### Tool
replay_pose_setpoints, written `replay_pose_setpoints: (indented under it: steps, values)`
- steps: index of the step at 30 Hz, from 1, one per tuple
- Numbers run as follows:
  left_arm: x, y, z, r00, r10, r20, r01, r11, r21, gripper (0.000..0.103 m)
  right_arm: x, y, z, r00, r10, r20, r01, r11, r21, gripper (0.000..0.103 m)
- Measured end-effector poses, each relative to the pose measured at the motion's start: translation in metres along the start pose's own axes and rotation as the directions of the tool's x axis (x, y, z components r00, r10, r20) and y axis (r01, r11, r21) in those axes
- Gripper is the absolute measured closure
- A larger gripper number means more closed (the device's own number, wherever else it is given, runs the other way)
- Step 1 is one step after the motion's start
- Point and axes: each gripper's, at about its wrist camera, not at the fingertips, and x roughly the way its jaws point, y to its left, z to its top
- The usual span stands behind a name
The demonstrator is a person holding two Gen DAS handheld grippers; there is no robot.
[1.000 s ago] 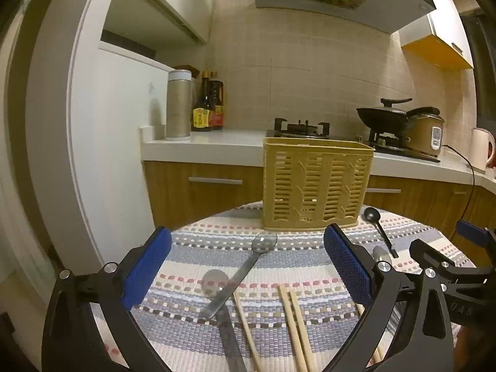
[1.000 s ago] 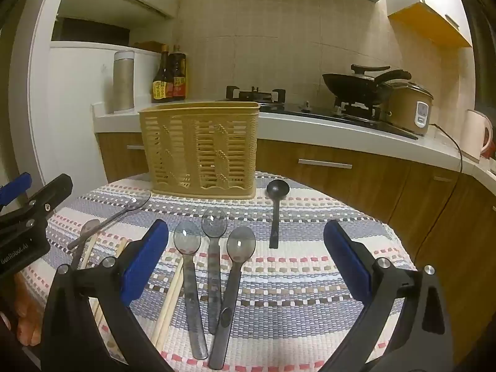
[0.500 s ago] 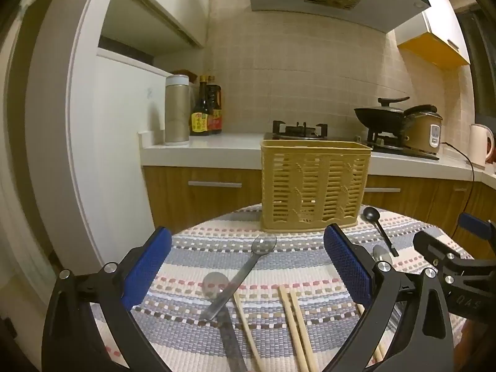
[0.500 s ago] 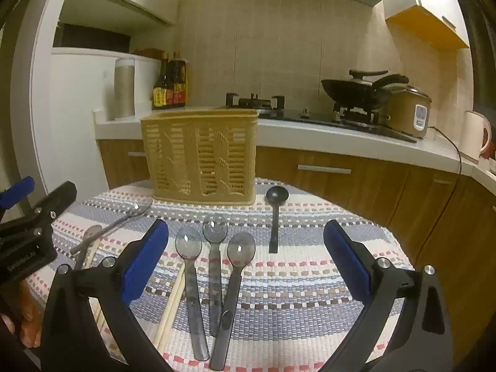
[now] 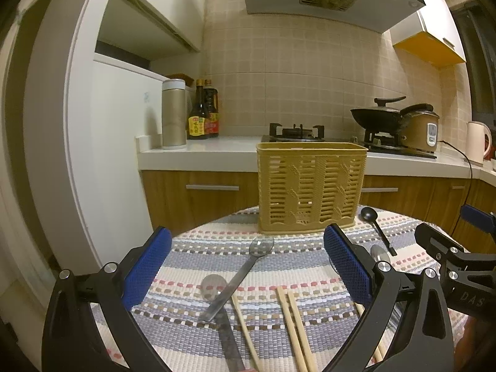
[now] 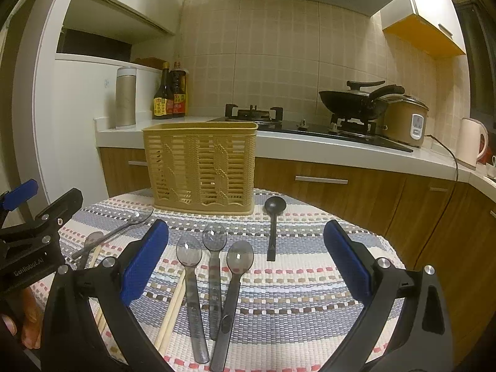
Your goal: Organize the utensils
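A tan slotted utensil basket (image 5: 311,188) (image 6: 201,166) stands upright at the far side of the round table. In front of it lie two crossed grey spoons (image 5: 245,271), wooden chopsticks (image 5: 294,322) and a black ladle (image 5: 375,228) (image 6: 273,223). Three translucent grey spoons (image 6: 214,276) lie side by side in the right wrist view, chopsticks (image 6: 173,310) beside them. My left gripper (image 5: 248,274) is open above the crossed spoons, holding nothing. My right gripper (image 6: 246,263) is open above the three spoons, also empty.
A striped woven cloth (image 6: 303,291) covers the table. Behind it runs a kitchen counter (image 5: 217,152) with a thermos (image 5: 174,114), sauce bottles (image 5: 203,114), a gas hob (image 5: 297,131), a wok (image 6: 356,99), a rice cooker (image 6: 404,121) and a kettle (image 6: 471,142). A hand (image 6: 26,325) shows at lower left.
Both cameras have tilted upward and drawn back slightly, so the basket and utensils sit lower in view. Nothing on the table has moved. Both grippers stay open.
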Motion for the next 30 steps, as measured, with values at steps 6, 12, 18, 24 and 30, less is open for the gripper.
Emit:
replay_pose_setpoints:
  steps: [6, 12, 18, 24, 30]
  values:
    - [-0.0008, -0.0013, -0.0004, 1.000, -0.001, 0.004, 0.001, 1.000, 0.011, 0.008, 0.0001, -0.0001, 0.0006, 1.000, 0.001, -0.001, -0.001, 1.000, -0.001, 0.007]
    - [-0.0010, -0.0015, -0.0001, 1.000, -0.002, 0.003, 0.002, 1.000, 0.011, 0.008, 0.0012, -0.0002, 0.0001, 1.000, -0.001, -0.002, 0.001, 1.000, 0.003, 0.007]
    - [-0.0002, -0.0019, -0.0008, 1.000, -0.003, 0.000, 0.003, 1.000, 0.015, 0.008, 0.0022, -0.0005, -0.0006, 1.000, -0.001, -0.007, 0.001, 1.000, 0.004, 0.007]
    - [-0.0026, -0.0016, -0.0016, 1.000, -0.005, 0.010, 0.005, 1.000, 0.018, 0.008, 0.0025, 0.0003, -0.0006, 1.000, -0.006, -0.007, 0.006, 1.000, 0.000, 0.007]
    - [-0.0041, -0.0017, -0.0015, 1.000, -0.009, 0.014, 0.009, 1.000, 0.018, 0.008, 0.0024, -0.0011, -0.0007, 1.000, -0.005, -0.009, 0.005, 1.000, 0.006, 0.007]
